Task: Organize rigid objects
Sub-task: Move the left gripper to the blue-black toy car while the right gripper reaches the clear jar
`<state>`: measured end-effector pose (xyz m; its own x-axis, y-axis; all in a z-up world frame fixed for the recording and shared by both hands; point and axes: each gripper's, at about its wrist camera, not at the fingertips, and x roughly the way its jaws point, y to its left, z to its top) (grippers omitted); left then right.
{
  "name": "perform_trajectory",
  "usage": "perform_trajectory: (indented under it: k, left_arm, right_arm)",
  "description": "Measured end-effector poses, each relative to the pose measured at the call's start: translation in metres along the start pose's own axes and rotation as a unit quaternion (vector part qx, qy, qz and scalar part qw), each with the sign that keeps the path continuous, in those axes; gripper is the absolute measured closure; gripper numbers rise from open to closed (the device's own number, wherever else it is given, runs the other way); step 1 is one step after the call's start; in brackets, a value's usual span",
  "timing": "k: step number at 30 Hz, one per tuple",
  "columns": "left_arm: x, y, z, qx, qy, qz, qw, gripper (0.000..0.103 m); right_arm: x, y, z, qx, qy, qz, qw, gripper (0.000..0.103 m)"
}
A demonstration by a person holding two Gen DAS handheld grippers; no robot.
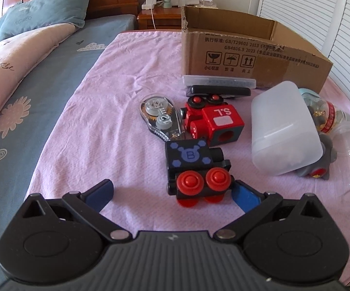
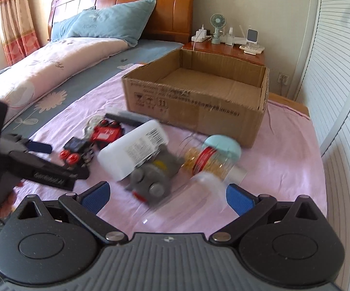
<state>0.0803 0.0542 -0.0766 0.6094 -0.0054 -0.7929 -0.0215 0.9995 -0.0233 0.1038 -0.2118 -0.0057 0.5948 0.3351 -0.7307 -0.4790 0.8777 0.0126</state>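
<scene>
My left gripper (image 1: pixel 173 194) is open low over the pink cloth. A black toy train (image 1: pixel 194 169) with red wheels lies on its side between the fingers, close to the right pad. Behind it are a red toy train (image 1: pixel 213 121) and a clear correction tape (image 1: pixel 160 116). My right gripper (image 2: pixel 170 196) is open too, with nothing held. A grey toy (image 2: pixel 153 181) lies just ahead of it, under a white plastic box (image 2: pixel 131 152). A clear cup (image 2: pixel 206 189) and a teal-capped jar (image 2: pixel 213 155) lie beside them. The right view is blurred.
An open cardboard box (image 2: pixel 199 97) stands at the back of the cloth, with nothing visible inside. A clear case (image 1: pixel 218 81) and a flat black object (image 1: pixel 218 91) lie against its front wall. Bedding and pillows are to the left, louvred doors to the right. A hand (image 2: pixel 2 208) holds the left gripper.
</scene>
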Motion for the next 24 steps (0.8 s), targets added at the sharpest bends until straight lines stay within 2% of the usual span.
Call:
perform_trajectory:
  k: [6, 14, 24]
  left_arm:
    - [-0.002, 0.001, -0.004, 0.000, -0.010, -0.001, 1.0000, 0.000]
    - [-0.003, 0.003, -0.006, 0.002, -0.017, -0.001, 0.9999, 0.000]
    - [-0.004, 0.003, -0.007, 0.001, -0.022, 0.000, 0.9998, 0.000]
  right_arm:
    - [0.026, -0.017, 0.003, 0.019, 0.036, 0.024, 0.999, 0.000]
    - [0.003, 0.001, -0.025, 0.021, 0.064, 0.052, 0.996, 0.000]
    - [0.013, 0.039, -0.030, -0.026, 0.038, -0.039, 0.998, 0.000]
